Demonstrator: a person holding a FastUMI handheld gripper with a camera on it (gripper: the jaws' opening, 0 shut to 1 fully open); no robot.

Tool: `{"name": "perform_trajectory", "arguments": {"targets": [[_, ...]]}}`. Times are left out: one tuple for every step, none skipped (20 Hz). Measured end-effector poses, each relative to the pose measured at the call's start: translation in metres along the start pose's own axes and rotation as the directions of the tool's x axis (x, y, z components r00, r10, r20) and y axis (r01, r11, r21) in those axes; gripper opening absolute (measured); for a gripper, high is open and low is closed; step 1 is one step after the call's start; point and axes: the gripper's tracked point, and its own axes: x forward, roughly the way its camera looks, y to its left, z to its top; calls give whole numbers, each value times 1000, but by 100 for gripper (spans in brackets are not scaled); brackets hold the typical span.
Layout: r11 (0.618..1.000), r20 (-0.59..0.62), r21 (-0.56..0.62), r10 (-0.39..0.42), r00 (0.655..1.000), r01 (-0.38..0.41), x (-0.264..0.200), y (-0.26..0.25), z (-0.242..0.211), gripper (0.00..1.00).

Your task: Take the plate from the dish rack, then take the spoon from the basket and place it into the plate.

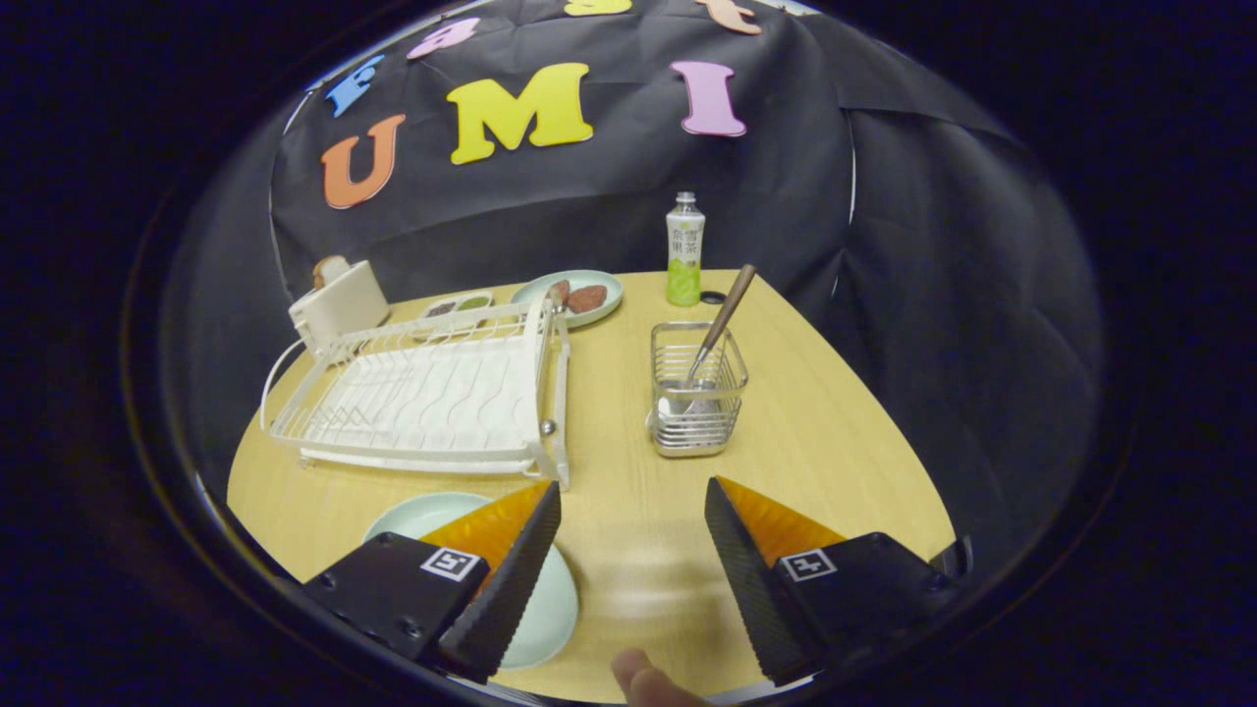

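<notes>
The gripper (633, 525) hangs with its fingers spread wide and empty. The pale green round plate (550, 614) already lies on the wooden table (835, 462), nearer than the white wire dish rack (422, 398), so the spoon seems next. The brown-handled metal spoon (722, 319) leans in the wire mesh basket (697, 393), right of the rack. Approach from above, pinch the handle and lift straight up so the basket doesn't tip.

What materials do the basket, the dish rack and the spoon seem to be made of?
Basket: probably steel wire, since the thin bars look bright and shiny. Dish rack: looks like white-coated wire over a white tray, likely plastic, with a matte finish. Spoon: brown handle, perhaps wood, and a metallic lower part. The open gripper holds nothing.
</notes>
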Motion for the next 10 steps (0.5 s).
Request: {"name": "perform_trajectory", "arguments": {"targets": [[1000,12,6,-7,1000,7,7,-7,9,96],[1000,26,15,-15,1000,15,12,-13,20,96],[1000,36,21,-19,999,19,19,-19,29,96],[1000,46,24,-19,999,18,25,-23,39,96],[1000,57,27,-15,998,13,32,-26,48,96],[1000,66,23,-9,998,7,39,-29,57,96],[1000,76,23,-18,997,17,46,-35,66,96],[999,89,23,-28,996,26,54,-41,76,96],[999,100,23,-31,995,29,60,-45,85,95],[999,113,25,-27,993,25,66,-47,95,95]]}}
